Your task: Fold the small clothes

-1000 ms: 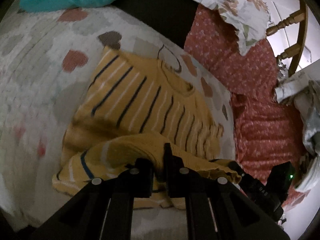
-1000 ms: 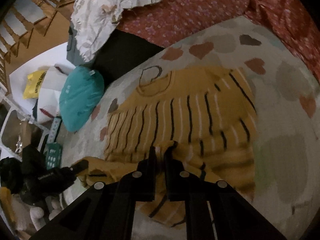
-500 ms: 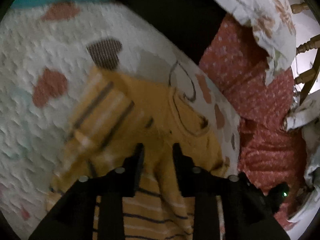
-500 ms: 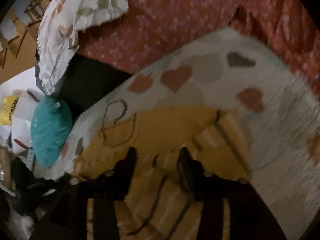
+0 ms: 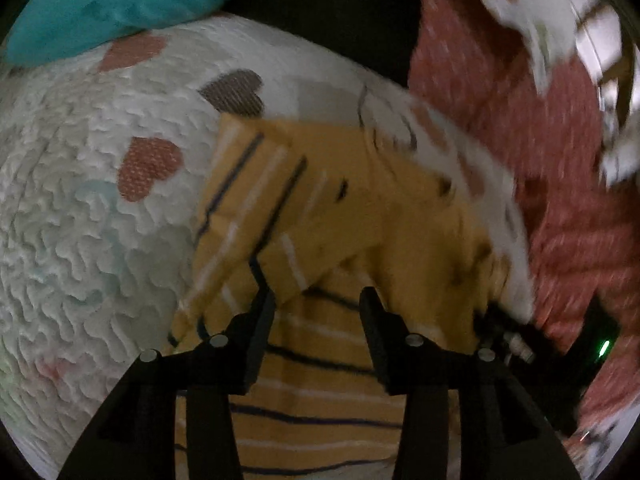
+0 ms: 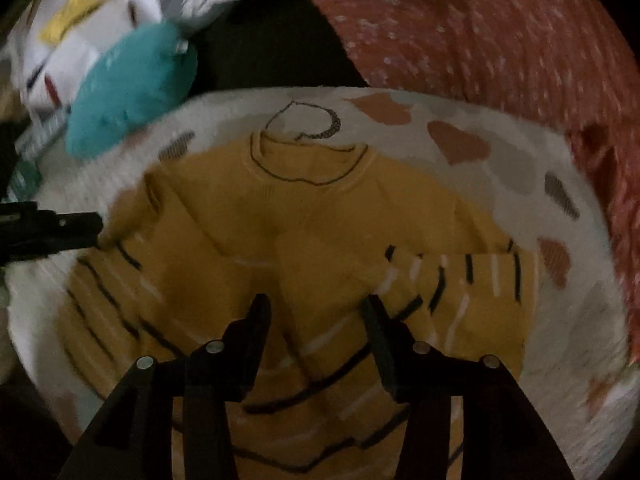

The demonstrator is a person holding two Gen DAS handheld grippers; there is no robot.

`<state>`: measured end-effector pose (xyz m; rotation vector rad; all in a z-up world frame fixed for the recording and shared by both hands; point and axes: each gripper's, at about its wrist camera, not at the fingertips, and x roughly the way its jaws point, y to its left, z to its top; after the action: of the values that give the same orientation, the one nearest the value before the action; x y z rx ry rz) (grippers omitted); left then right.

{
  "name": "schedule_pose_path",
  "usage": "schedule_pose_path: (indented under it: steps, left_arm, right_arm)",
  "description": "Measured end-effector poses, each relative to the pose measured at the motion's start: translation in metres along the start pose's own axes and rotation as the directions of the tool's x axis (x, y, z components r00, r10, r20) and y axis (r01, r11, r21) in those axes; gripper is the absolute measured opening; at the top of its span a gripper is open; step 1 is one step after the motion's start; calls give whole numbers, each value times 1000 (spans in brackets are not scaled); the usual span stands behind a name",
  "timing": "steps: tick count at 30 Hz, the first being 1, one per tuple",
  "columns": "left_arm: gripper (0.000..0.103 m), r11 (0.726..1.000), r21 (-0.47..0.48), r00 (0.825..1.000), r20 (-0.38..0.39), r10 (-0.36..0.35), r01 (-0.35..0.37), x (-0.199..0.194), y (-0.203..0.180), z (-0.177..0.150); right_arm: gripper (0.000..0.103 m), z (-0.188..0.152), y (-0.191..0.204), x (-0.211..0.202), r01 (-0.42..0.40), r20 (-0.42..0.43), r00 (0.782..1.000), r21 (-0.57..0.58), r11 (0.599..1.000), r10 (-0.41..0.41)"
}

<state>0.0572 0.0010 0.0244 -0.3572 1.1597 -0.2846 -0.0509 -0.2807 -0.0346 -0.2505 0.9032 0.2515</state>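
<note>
Count: one yellow knit sweater with dark and white stripes [image 6: 320, 216], one white textured blanket with heart patches [image 5: 80, 208], one teal cushion [image 6: 132, 92], one red speckled bedsheet [image 6: 500, 40], two black two-finger grippers.

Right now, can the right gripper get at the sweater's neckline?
Probably yes. The right gripper is open above the yellow sweater, and the neckline lies uncovered straight ahead, with nothing between.
</note>
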Motion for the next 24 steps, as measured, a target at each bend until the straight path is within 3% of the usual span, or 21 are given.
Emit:
schedule_pose_path:
  steps: [1,4,9,15,17,19,21,24]
  left_arm:
    - [42,999,38,999,-2,37,-37,5,-4,-1]
    - [42,990,75,993,12,118,-118,18,-6,6]
    - [42,987,-54,988,5,153,-153,31,20,25]
    - [42,975,-139,984,4,176,-174,37,29,36]
    - [42,969,-147,979,6,202,-199,41,28,38]
    - [42,962,-163,975,8,224,-220,40,27,40]
    - [42,955,-209,976,7,217,-211,37,32,42]
    - [42,942,-291,983,32,181,-164,25,46,45]
  right_arm:
    - [6,2,0,2,22,-8,1000,-13,1000,-22]
    - [6,10,-20,-7,61,48,997,59,996,-64]
    - [6,20,-77,-25,65,139,985,275,959,-106]
    - [7,18,-111,2,28,85,994,434,900,-72]
    - [10,15,-114,9,49,51,996,452,891,-80]
    - [33,11,-118,12,82,14,995,464,882,-100]
    - [47,7,-125,7,83,19,994,500,862,-106]
    - [51,1,-135,-8,45,57,994,558,829,-92]
